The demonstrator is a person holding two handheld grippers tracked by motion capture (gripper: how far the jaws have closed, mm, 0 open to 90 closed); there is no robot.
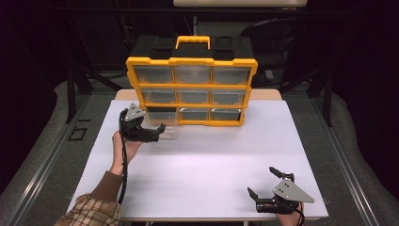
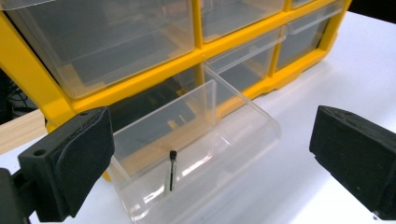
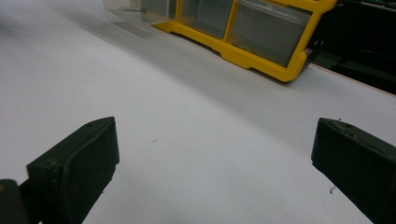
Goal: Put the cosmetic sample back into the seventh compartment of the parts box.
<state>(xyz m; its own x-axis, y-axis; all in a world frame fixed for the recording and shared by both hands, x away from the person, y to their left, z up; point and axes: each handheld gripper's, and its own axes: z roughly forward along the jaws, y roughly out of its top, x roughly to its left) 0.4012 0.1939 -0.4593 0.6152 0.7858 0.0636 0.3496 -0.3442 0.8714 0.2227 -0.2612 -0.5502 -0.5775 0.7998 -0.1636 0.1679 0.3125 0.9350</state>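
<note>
Drawer (image 2: 196,140) of clear plastic, pulled out of the yellow organiser (image 1: 192,61) near the table's (image 1: 211,160) far left corner, holds a small black pin (image 2: 172,170), as the left gripper view reveals. Left gripper (image 1: 157,133) hovers released over it; right gripper (image 1: 264,181) rests released at the near right edge

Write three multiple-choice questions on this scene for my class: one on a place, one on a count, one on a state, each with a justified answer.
1. Where is the small black pin?
A. In the pulled-out clear drawer
B. On the white table
C. Between the right gripper's jaws

2. How many drawer bays does the yellow organizer have?
A. Six
B. Nine
C. Twelve

3. How do the left gripper jaws stand?
A. Clamped on the drawer
B. Shut, empty
C. Wide open

Answers: 1 A, it lies on the drawer floor. 2 B, three rows of three. 3 C, the jaws stand well apart.
</note>
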